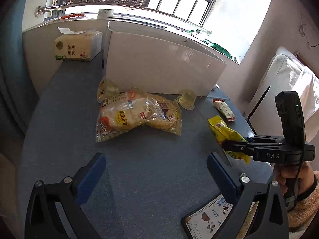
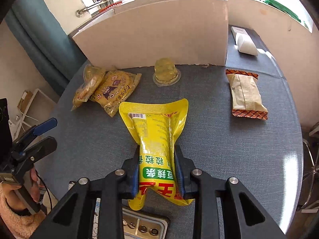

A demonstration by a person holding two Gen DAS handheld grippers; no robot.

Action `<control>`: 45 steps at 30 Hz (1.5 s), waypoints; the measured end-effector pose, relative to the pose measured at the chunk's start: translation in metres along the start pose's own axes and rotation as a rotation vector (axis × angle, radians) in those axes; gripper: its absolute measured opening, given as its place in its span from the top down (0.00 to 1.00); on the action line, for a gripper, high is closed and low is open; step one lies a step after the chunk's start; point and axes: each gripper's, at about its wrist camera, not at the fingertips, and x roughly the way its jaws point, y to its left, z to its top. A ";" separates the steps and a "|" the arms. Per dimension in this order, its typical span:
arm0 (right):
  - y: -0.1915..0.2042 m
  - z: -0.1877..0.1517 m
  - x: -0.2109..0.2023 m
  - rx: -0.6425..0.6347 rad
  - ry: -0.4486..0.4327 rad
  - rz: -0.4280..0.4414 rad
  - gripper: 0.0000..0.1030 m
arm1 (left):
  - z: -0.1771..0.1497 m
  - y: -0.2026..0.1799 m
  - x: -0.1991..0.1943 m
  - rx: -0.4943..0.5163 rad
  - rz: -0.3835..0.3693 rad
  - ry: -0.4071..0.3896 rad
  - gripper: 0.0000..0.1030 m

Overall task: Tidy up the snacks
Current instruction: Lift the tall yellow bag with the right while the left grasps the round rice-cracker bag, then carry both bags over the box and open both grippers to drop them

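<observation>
One round blue-grey tabletop [image 2: 219,139], carrying everything. At its far edge, upright, a white cardboard box [image 1: 159,59]; left of the box, a tissue pack [image 1: 77,46]. In front of the box, two large clear snack bags [image 1: 137,115], overlapping, with a jelly cup [image 1: 104,89] touching their far left end. Just beside the box's right end, a second jelly cup [image 2: 166,72], upside down. Further right, lying flat, a cream wrapped snack with orange crimped ends [image 2: 246,94]. Near the front edge, a yellow pouch with green print [image 2: 157,139], squeezed between the blue pads of the right claw [image 2: 156,171], jaws clamped on its lower half. Left claw [image 1: 155,163] wide apart, nothing between its pads, above bare cloth.
</observation>
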 end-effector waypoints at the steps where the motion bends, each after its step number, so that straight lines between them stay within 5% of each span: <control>1: -0.006 -0.002 -0.010 0.015 -0.018 0.017 0.69 | 0.004 0.004 0.003 -0.004 0.004 0.003 0.00; 11: -0.009 -0.013 -0.043 0.056 -0.075 0.055 0.69 | 0.061 0.039 0.046 -0.144 0.003 0.057 0.00; 16: -0.014 -0.017 -0.036 0.058 -0.066 0.073 0.69 | 0.072 0.046 0.078 -0.192 0.108 0.150 0.00; 18: -0.013 -0.017 -0.034 0.053 -0.063 0.079 0.69 | 0.071 0.040 0.080 -0.160 0.124 0.135 0.02; 21: -0.010 -0.017 -0.031 0.044 -0.059 0.094 0.69 | 0.065 0.028 0.082 -0.064 0.180 0.127 0.21; 30: -0.005 -0.013 -0.027 0.036 -0.069 0.133 0.69 | 0.056 0.011 0.021 -0.016 0.093 -0.025 0.22; 36: -0.001 0.030 -0.048 0.031 -0.178 0.213 0.69 | 0.096 -0.007 -0.017 0.066 0.056 -0.148 0.21; 45: -0.003 0.158 -0.061 0.061 -0.341 0.267 0.68 | 0.204 -0.002 0.003 0.060 0.000 -0.214 0.21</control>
